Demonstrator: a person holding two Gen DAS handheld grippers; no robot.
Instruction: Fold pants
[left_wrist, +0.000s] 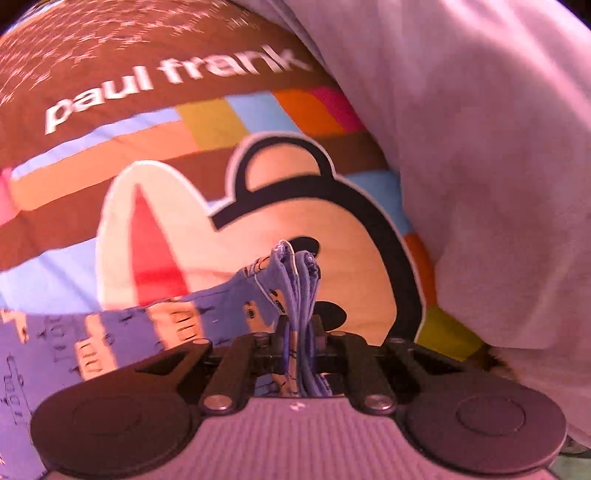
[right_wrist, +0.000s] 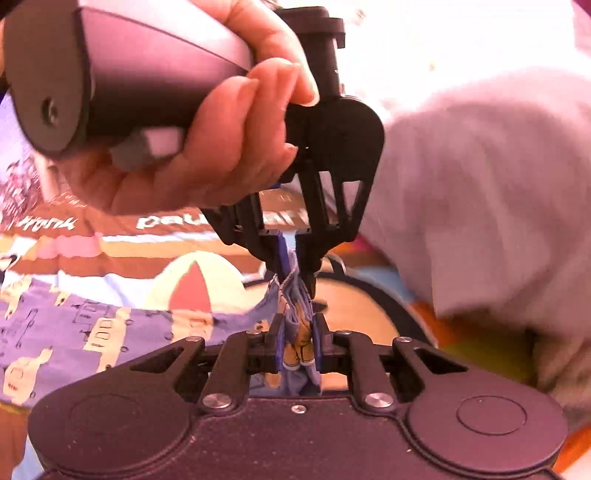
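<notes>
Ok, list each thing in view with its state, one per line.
left gripper: jaws shut on bunched pants fabric.
right gripper: jaws shut on the same bunch, close below the left gripper.
pants: purple print, partly spread on the bedspread, one end gathered and lifted.
bedspread: lying flat under the pants.
white blanket: heaped beside them.

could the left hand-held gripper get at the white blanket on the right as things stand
Probably not yet: the left hand-held gripper is shut on the bunched purple pants, as is the right hand-held gripper. The white blanket lies close, nothing between, but the jaws are full.
</notes>
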